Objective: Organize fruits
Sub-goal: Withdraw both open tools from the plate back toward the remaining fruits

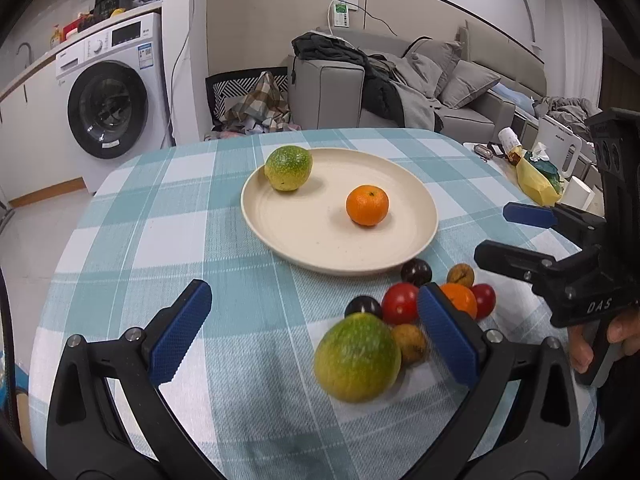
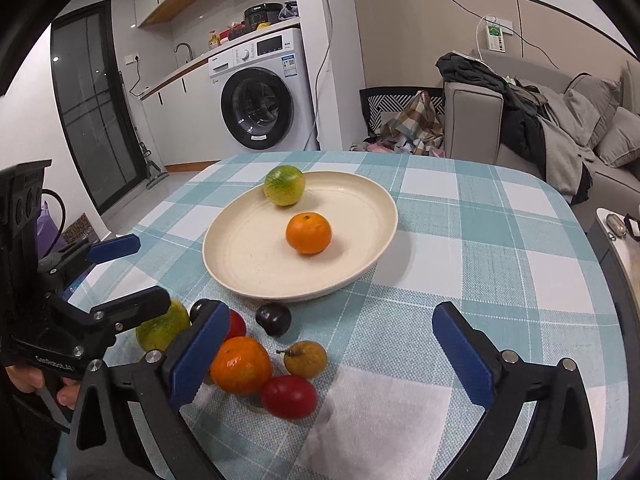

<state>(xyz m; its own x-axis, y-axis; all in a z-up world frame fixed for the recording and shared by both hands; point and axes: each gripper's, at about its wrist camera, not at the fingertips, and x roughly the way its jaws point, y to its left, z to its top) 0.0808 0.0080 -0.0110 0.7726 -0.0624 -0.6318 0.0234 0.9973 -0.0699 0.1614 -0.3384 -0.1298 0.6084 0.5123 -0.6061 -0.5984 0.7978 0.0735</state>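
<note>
A cream plate [image 1: 312,236] [image 2: 248,264] on the checked cloth holds a green citrus [image 1: 288,168] [image 2: 284,185] and an orange [image 1: 367,205] [image 2: 308,233]. In front of it lies a cluster of loose fruit: a large green-yellow fruit [image 1: 357,358] [image 2: 164,330], an orange [image 2: 241,365], a red fruit [image 2: 289,396], a dark plum [image 2: 273,319] and a small brown fruit [image 2: 306,359]. My left gripper [image 1: 314,289] is open above the large green fruit without touching it. My right gripper [image 2: 332,310] is open too, its left finger beside the loose orange.
The round table's far edge [image 1: 320,132] curves behind the plate. Beyond it stand a washing machine [image 1: 112,92], a chair with checked cloth [image 1: 260,100] and a grey sofa [image 1: 460,80]. A side table with clutter [image 1: 536,176] sits at the right.
</note>
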